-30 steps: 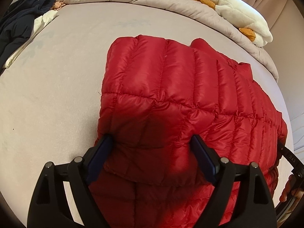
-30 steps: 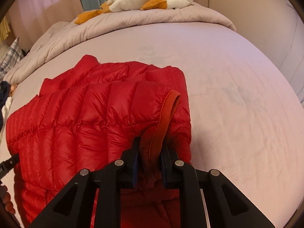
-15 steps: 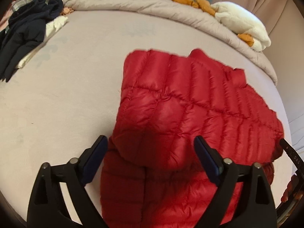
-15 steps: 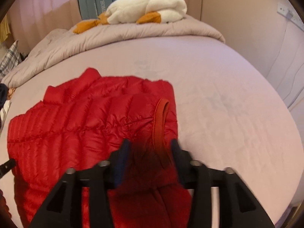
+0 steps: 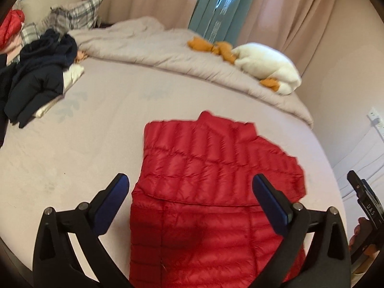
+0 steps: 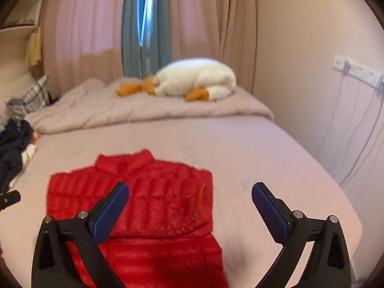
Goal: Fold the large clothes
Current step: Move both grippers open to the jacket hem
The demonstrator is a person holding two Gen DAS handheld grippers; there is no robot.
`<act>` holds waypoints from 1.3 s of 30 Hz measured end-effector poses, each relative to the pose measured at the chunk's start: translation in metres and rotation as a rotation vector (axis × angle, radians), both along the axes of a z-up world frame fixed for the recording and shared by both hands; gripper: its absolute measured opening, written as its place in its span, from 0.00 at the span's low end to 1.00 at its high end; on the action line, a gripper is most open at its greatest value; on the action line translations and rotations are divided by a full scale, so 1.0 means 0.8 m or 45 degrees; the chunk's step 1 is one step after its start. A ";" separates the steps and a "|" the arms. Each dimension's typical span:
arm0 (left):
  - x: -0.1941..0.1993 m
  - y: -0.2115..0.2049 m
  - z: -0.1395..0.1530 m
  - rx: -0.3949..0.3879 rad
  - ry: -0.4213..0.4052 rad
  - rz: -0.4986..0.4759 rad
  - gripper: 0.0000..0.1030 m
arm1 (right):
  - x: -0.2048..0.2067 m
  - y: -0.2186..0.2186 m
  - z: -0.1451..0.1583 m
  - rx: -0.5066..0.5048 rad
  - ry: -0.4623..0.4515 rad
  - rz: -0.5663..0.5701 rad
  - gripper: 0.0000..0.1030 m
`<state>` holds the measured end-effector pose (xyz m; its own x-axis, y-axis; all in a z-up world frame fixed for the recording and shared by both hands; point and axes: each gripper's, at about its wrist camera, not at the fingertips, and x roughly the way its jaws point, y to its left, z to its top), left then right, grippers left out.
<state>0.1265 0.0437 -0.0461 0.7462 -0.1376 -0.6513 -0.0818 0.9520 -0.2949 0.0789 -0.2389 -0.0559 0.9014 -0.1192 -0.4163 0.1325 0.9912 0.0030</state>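
Observation:
A red quilted down jacket point(image 5: 211, 187) lies on the bed, its sleeves folded across the body and its collar toward the far side; it also shows in the right wrist view point(image 6: 148, 206). An orange-lined cuff point(image 6: 203, 198) rests near its right edge. My left gripper point(image 5: 190, 199) is open and empty, raised above the jacket's near part. My right gripper point(image 6: 189, 206) is open and empty, above the jacket's right side. The right gripper's edge point(image 5: 367, 206) shows at the right of the left wrist view.
A pale pink bed sheet point(image 5: 72, 158) covers the bed. A grey duvet point(image 5: 153, 48) is bunched along the far side with a white and orange plush toy point(image 5: 266, 64) on it. A dark navy clothes pile point(image 5: 38, 76) and plaid pillows point(image 5: 72, 16) lie far left. Wall sockets point(image 6: 357, 72) are right.
My right gripper let go of the jacket's cuff and opened wide. Both grippers rose and pulled back from the jacket, which now lies flat on the bed.

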 end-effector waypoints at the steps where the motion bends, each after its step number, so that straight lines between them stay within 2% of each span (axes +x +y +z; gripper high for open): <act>1: -0.008 -0.002 0.009 -0.006 -0.025 -0.010 1.00 | -0.006 0.002 0.004 0.000 -0.017 0.008 0.98; 7: -0.047 -0.007 0.036 -0.022 -0.115 -0.050 1.00 | -0.044 0.013 0.023 0.006 -0.094 0.060 0.99; 15: -0.084 -0.020 0.041 0.008 -0.152 -0.097 1.00 | -0.079 0.019 0.026 0.036 -0.151 0.115 0.99; 24: -0.106 -0.026 0.015 -0.007 -0.048 -0.116 1.00 | -0.096 0.021 0.015 0.092 -0.133 0.167 0.99; 39: -0.138 -0.024 -0.033 0.005 0.058 -0.084 1.00 | -0.120 0.016 -0.019 0.165 -0.076 0.218 0.99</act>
